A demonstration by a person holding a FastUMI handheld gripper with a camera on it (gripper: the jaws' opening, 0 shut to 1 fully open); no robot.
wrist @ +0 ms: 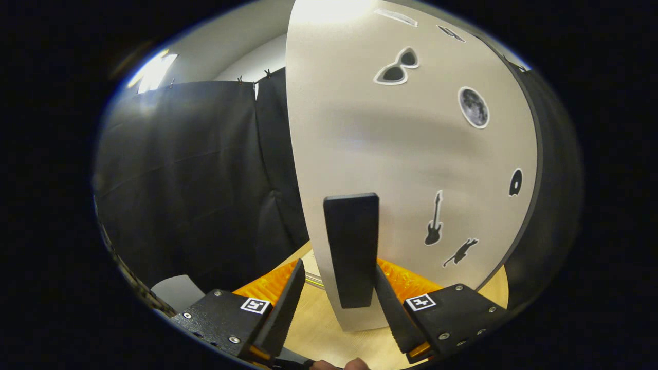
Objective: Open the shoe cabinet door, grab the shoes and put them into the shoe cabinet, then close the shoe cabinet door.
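Two fingers of the tongs [336, 308] spread open around the dark handle [351, 249] of the white cabinet door [411, 154], apart from it on the left, close on the right. Positioned so for pulling or pushing the door. Standing on the bench [329, 329].

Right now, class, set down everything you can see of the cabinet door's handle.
The handle is a dark, flat, upright bar with squared corners and a matte look, fixed near the lower free edge of the pale, sticker-covered cabinet door. It stands between the fingers of the gripper, which is open: one finger lies close beside the handle's lower end, the other stands apart. Whether either finger touches it cannot be told.
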